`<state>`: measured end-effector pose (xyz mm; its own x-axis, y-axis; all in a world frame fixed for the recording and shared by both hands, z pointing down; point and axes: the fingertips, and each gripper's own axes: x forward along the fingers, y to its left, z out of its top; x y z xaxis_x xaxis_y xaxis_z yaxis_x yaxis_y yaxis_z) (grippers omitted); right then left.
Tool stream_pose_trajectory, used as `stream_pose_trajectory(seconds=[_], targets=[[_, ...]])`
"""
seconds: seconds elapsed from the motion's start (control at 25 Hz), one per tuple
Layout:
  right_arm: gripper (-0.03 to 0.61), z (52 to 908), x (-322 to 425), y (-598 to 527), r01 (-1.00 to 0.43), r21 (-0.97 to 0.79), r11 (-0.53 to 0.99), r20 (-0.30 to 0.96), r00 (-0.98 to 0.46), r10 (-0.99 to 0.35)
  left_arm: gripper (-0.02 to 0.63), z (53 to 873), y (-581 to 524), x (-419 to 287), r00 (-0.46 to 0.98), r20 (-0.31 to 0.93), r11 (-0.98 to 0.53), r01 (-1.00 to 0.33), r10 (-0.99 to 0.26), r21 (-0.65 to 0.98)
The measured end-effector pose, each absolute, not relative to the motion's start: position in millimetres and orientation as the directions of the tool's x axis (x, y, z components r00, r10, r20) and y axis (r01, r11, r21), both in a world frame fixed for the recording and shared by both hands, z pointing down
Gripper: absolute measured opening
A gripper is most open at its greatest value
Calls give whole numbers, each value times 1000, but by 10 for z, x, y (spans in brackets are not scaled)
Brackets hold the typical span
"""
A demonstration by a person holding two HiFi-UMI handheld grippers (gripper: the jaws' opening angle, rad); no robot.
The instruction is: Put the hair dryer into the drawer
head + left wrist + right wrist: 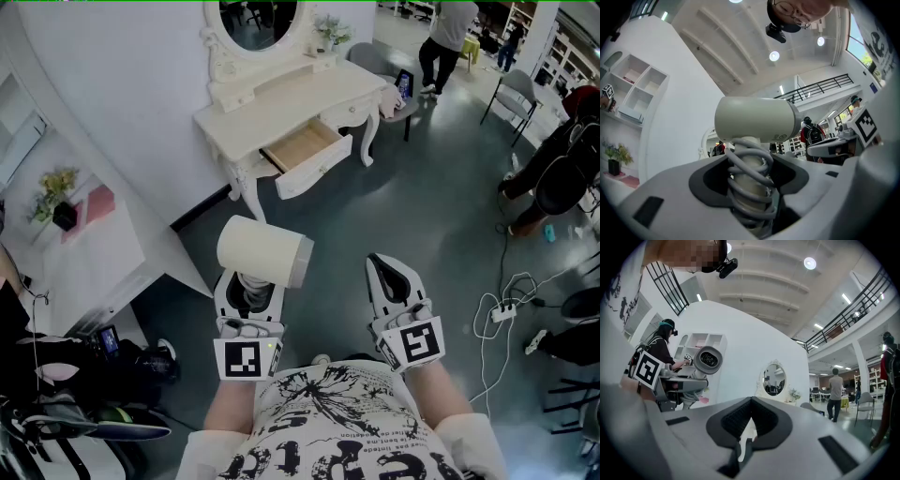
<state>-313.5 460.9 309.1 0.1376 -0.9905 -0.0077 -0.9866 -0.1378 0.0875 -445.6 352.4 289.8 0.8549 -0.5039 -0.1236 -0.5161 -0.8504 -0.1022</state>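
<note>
**Dryer in hand, drawer open across the room**

The hair dryer (262, 251) is up off any surface and carried in the left gripper (251, 287). Its fingers (675, 197) are clamped on the handle, right over the grey cord (750, 164) wound round it. The pale barrel sits above them and lies crosswise, one end turned toward the other gripper. So the pick-up looks done.

What is left, as I judge it, is most of the job. The drawer (309, 155) stands pulled out of the white counter (281, 94) under the oval mirror (258, 23), and what shows of its wooden inside looks bare. It is well apart from the dryer, though, with a stretch of dark floor (394, 206) between. The person has yet to walk over, lower the dryer in and let go. Nothing in view says whether the drawer is to be pushed closed afterwards.

Both grippers are held out in front of the chest, side by side and roughly level, pointing toward the counter. The right gripper (386, 267) carries nothing. Its fingers (801, 437) are brought together at the tips, with only the far wall and mirror beyond them
</note>
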Motion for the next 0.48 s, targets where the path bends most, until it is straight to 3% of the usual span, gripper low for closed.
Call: stream_pose_trajectory(seconds=[0.48], targets=[[17,3246,-3076,4494,-985,92,-143,10,144,-989,253,3024,3416,-4397,859,-108,-854,-510,-500,-100]])
